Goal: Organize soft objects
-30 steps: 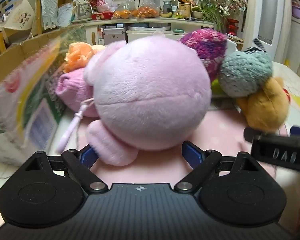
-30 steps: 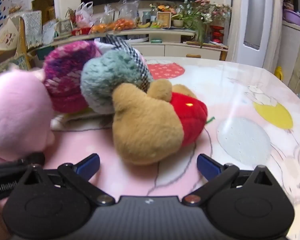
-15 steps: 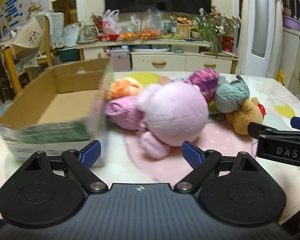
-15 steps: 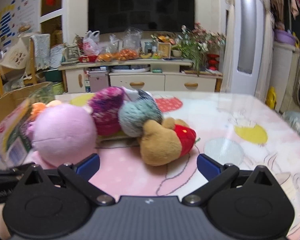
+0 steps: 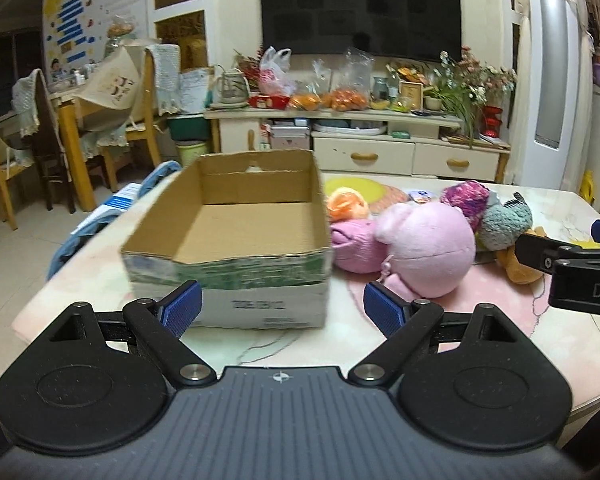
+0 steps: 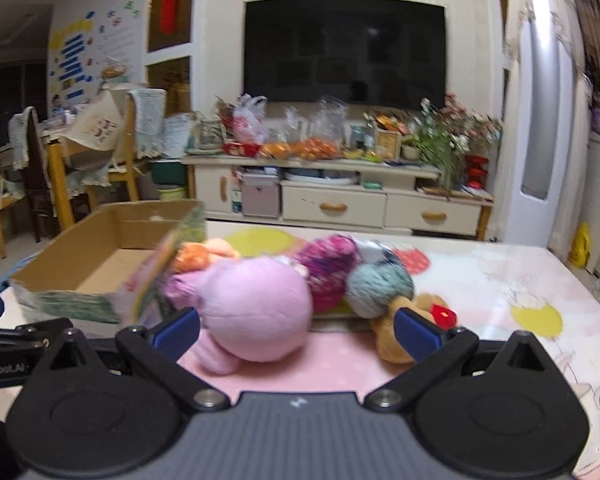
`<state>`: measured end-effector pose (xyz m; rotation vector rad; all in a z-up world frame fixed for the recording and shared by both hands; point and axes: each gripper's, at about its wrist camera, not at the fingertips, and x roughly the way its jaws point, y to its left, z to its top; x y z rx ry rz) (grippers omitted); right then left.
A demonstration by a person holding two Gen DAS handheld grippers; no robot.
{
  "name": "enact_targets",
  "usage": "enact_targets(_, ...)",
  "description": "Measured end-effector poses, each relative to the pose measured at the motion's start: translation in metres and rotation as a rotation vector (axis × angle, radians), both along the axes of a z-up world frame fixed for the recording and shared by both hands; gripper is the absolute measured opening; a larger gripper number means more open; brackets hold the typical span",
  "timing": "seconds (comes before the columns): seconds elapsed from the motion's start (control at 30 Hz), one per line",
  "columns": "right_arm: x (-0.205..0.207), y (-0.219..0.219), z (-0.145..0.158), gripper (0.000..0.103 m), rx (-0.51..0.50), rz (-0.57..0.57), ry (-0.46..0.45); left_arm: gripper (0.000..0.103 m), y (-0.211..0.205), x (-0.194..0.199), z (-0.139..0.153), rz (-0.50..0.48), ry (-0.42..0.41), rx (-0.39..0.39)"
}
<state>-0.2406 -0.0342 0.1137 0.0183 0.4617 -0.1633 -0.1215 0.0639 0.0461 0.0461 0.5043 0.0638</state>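
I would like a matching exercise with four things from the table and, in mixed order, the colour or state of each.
Things:
1. box
2. big plush
3. bear
4. left gripper

Colour or state:
a. pink
b. open, holding nothing
c. empty cardboard
d. brown with a red top

Pairs: 1-c, 2-a, 3-d, 4-b
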Motion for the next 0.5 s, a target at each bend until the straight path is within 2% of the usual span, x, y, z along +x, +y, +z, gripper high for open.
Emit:
enact_targets(0.27, -0.01, 0.029, 0.015, 0.102, -0.024, 0.079, -0.031, 0.103, 0.001, -0.01, 0.007, 0.035, -0.033, -0.02)
enact_targets(0.5, -0.019, 0.039, 0.016, 0.102, -0.032, 0.108, -0.062, 0.103, -0.003, -0.017, 0.008, 0.047, -0.048, -0.042)
